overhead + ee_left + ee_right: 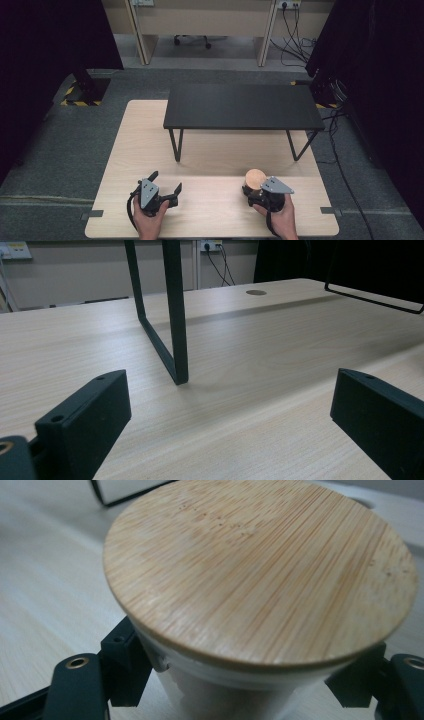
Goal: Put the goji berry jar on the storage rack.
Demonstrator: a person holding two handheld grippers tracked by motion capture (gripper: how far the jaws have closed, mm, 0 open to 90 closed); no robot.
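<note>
While the right gripper [254,190] is closed on the body of a white jar [215,700] beneath its bamboo lid [260,570], the jar sits at the near right of the worktop [145,145], in front of the right end of a black metal stand [242,106]; in the right gripper view both black jaws press against the white wall of the jar from either side, just below the lid's rim; the lid is seated flat on the jar and shows a round, pale-grained top; whether the base of the jar touches the worktop cannot be told. The right hand [276,218] grasps this gripper from the near edge. The left gripper [167,186] rests at the near left of the worktop, well apart from the jar; its jaws stand wide apart with nothing between them, bare wood showing in the gap in the left gripper view; a leg [176,315] of the stand rises ahead of it. The left hand [149,222] grips its body.
</note>
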